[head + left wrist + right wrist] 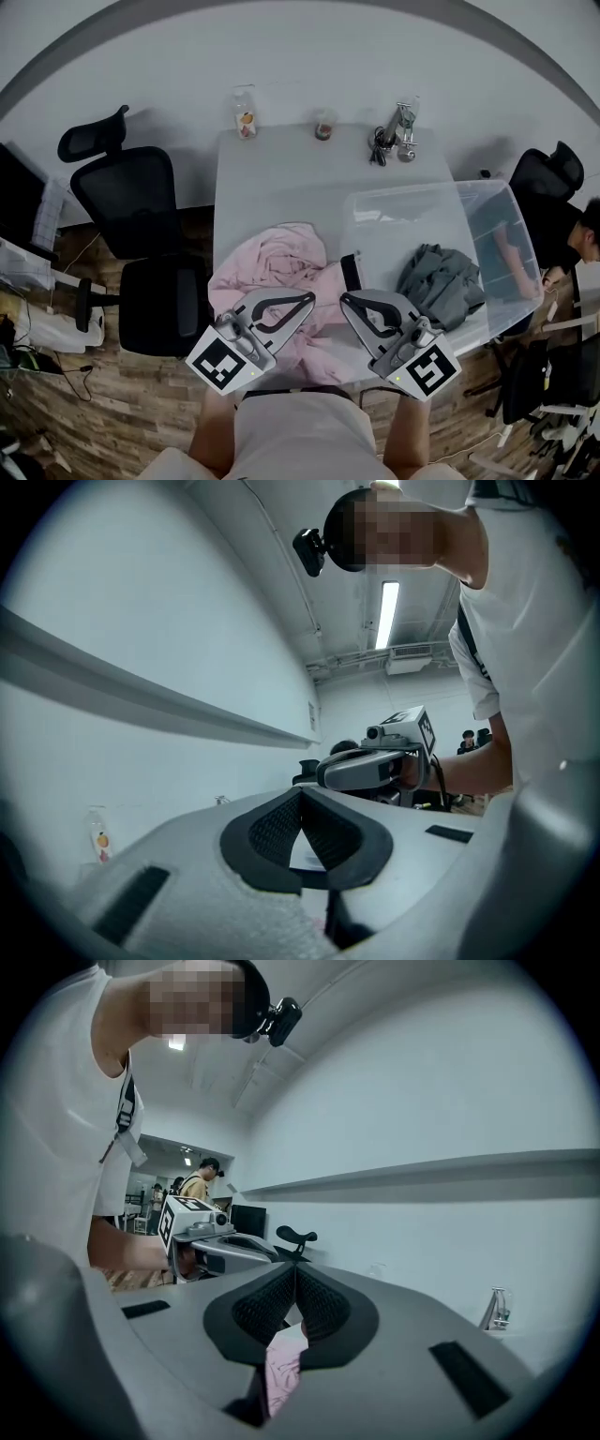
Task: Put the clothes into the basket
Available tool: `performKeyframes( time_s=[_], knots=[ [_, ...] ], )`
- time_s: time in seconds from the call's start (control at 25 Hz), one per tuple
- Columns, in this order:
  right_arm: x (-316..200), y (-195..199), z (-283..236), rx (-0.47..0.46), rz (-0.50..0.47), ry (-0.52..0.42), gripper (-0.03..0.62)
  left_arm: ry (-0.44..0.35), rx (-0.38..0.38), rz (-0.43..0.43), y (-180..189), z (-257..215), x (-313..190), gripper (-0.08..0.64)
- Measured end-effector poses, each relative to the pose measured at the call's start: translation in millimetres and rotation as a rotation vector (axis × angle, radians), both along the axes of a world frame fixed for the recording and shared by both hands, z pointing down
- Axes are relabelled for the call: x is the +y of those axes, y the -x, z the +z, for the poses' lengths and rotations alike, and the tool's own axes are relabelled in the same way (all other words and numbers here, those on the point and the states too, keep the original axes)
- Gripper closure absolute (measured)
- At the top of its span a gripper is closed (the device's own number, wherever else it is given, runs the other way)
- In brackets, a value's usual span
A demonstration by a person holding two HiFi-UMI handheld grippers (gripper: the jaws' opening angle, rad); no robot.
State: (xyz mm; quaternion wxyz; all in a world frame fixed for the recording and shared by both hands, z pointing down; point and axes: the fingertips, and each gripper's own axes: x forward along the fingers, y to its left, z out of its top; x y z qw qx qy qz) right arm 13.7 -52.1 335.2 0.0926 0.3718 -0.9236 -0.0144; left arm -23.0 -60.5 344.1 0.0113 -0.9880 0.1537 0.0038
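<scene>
The pink garment point(281, 258) lay in a soft, crumpled heap on the near left part of the white table point(281, 178), outside the basket and just beside its left wall. Its long axis ran from the middle of the table toward the near edge, where the cloth trailed under both grippers. The basket point(427, 189) was a clear, rectangular plastic bin with rounded corners, standing on the right half of the table with its right end overhanging the edge. Inside it a grey garment point(441, 281) lay bunched in folds against the near wall, and the rest of the bin's floor was bare.

The right gripper point(343, 300) had its black ribbed pads closed on a fold of the pink cloth, which hung down from between them in the right gripper view. The left gripper point(312, 300) had its jaws together; a faint pink trace below them may have been the same cloth. The two grippers pointed inward, tips close together above the heap.

At the far edge of the table stood a small clear bottle point(245, 114) and a small cup point(323, 127). Black office chairs point(141, 197) stood to the left on a wood-patterned floor
</scene>
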Motion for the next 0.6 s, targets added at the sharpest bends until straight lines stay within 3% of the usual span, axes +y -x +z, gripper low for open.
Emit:
performKeyframes(
  time_s=[0.2, 0.4, 0.6],
  knots=[
    [-6.3, 35.2, 9.6, 0.049, -0.050, 0.021, 0.584, 0.001, -0.022, -0.067, 37.8, 5.5, -3.3, 0.555],
    [-12.2, 63.6, 25.1, 0.123, -0.084, 0.051, 0.584, -0.047, -0.046, -0.104, 62.2, 10.1, -3.9, 0.555],
    [-22.6, 85.5, 44.2, 0.227, -0.109, 0.065, 0.575, -0.058, -0.073, -0.135, 82.8, 20.0, -8.5, 0.555]
  ],
)
